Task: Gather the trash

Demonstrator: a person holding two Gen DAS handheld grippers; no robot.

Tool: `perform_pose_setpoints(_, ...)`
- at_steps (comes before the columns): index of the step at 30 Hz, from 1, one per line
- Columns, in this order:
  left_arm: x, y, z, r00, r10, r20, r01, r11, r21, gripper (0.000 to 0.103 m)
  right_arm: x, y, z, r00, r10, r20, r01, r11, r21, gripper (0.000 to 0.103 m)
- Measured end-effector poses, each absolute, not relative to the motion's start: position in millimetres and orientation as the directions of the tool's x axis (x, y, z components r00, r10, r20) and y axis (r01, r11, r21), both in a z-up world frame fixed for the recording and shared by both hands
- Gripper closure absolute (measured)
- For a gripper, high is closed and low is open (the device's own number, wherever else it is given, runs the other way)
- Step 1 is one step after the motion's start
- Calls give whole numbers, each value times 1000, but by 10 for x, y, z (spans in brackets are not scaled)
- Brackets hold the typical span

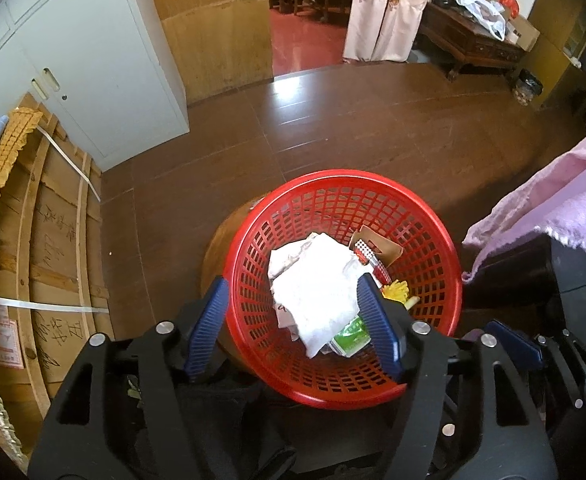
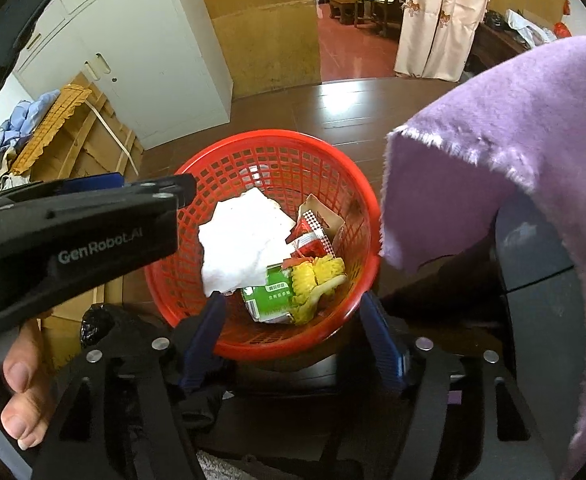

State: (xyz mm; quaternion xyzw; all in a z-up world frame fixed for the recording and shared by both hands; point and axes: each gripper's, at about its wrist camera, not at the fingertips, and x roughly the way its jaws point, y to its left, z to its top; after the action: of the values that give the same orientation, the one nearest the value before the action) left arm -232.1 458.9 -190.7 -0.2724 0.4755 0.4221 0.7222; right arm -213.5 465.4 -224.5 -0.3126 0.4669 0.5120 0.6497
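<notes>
A red mesh basket (image 1: 449, 280) (image 2: 197, 280) stands on a round wooden stool (image 1: 217, 256). It holds crumpled white paper (image 1: 317, 292) (image 2: 245, 240), a green packet (image 1: 351, 336) (image 2: 271, 296), yellow wrappers (image 2: 319, 276) and a red checked carton (image 1: 375, 250) (image 2: 313, 232). My left gripper (image 1: 293, 292) is open and empty above the basket, with its right finger over the trash. My right gripper (image 2: 293, 308) is open and empty at the basket's near rim. The left gripper's body (image 2: 73, 240) crosses the right wrist view.
A purple blanket (image 1: 565, 200) (image 2: 505, 160) hangs over a dark chair on the right. A white cabinet (image 1: 85, 60) and wooden crates (image 1: 45, 260) stand on the left. Brown floor tiles (image 1: 333, 128) lie beyond the basket, with a doorway and curtain (image 1: 389, 8) behind.
</notes>
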Motion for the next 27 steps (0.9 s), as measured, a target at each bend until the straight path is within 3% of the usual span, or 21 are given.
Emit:
perform_pose_setpoints(10, -2350, 4506, -1727, 168, 395, -903, -874, 483, 49, 26, -2156, 4544, -2130, 58, 394, -917, -955, 289, 64, 24)
perform_pose_setpoints(21, -2467, 4335, -1589, 167, 421, -892, -876, 478, 61, 24, -2206, 4378, -1935, 85, 421, -903, -955, 294, 47, 14)
perform_pose_setpoints(27, -2533, 4218, -1497, 190, 423, -886, -871, 489, 47, 22, -2276, 4269, -1836, 94, 437, -895, -959, 280, 36, 13)
